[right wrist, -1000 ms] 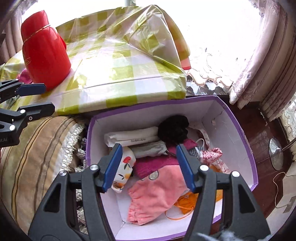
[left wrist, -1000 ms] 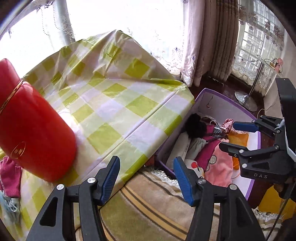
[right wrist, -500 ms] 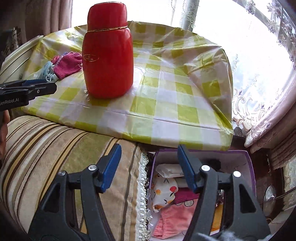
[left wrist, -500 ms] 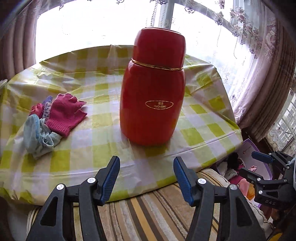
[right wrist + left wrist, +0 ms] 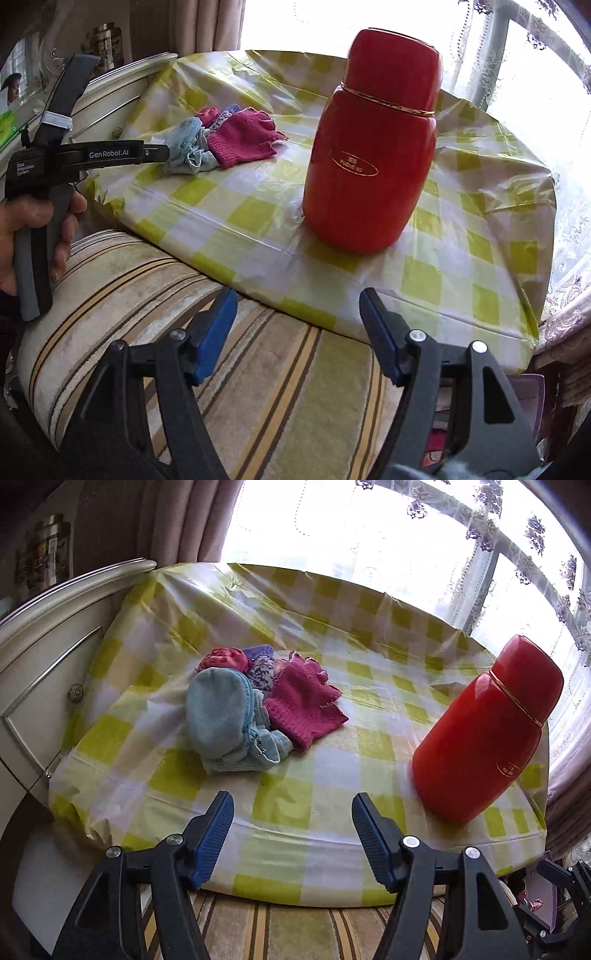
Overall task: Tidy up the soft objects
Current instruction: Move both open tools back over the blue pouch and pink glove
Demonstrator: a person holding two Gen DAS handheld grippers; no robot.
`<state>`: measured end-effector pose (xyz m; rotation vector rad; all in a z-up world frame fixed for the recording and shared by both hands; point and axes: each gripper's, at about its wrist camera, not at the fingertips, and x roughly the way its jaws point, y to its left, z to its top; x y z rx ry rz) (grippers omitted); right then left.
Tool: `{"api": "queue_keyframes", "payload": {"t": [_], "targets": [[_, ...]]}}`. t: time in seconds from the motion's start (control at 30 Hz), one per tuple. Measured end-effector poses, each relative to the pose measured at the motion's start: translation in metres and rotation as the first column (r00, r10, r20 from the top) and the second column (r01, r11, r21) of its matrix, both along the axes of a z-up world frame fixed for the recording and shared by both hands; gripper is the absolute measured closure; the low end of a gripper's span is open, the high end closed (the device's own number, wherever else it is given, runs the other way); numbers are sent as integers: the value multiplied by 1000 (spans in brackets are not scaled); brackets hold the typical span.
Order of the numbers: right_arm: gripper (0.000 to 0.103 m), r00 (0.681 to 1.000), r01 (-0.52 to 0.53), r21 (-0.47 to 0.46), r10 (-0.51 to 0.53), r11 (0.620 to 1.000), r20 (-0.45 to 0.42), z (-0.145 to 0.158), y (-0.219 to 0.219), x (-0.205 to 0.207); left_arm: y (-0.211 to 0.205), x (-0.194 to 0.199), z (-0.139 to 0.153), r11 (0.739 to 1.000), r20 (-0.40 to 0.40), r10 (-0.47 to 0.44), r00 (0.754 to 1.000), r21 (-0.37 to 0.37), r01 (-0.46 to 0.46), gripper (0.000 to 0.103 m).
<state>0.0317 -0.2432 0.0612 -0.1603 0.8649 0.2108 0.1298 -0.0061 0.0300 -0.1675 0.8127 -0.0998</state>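
Cabinet [image 5: 40,672]: cream, with a small round knob, at nine o'clock of the table, hard against its edge.

Table [image 5: 280,801]: round, under a glossy yellow-and-white check cloth; a striped cushion [image 5: 258,387] lies at its six o'clock edge.

Pile of soft things [image 5: 258,701]: left of the table's centre, toward ten o'clock; well apart from the flask.

Blue fleece mitten [image 5: 218,712]: at the pile's seven o'clock, lying over pale blue knitwear; likely light, limp and squashy, best pinched across its bulging middle.

Magenta knit glove [image 5: 303,705]: at the pile's three o'clock, flat on the cloth, cuff toward the viewer; floppy, should fold over the pads, so the thick ribbed cuff looks the surest hold.

Red and purple patterned pieces [image 5: 240,661]: behind, at twelve o'clock, partly buried; what they are cannot be told.

Red flask [image 5: 487,734]: upright at four o'clock of the table; hard and smooth, not part of the sorting.

Left gripper [image 5: 291,838]: angled down over the table's six o'clock rim, aimed at the pile, short of it; jaws have just been widening, roughly half spread, nothing between them. A hand [image 5: 33,229] grips its handle.

Right gripper [image 5: 297,332]: tilted down over the cushion, facing the flask; jaws likewise just widening, empty.
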Motion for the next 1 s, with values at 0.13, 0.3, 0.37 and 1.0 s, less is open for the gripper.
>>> {"api": "queue_keyframes", "payload": {"t": [0.13, 0.3, 0.37, 1.0], "targets": [[31, 998, -56, 11, 56, 998, 9, -1, 27, 17, 20, 19, -7, 997, -14, 69, 997, -28, -70, 25], [29, 997, -82, 55, 82, 995, 13, -4, 50, 44, 42, 48, -19, 988, -56, 122, 991, -88, -127, 22], [29, 996, -85, 71, 85, 994, 11, -6, 57, 55, 50, 62, -25, 983, -81, 128, 988, -121, -138, 21], [23, 1000, 24, 232, -20, 973, -16, -27, 98, 176, 81, 131, -61, 942, -130, 121, 984, -296, -155, 44]]}}
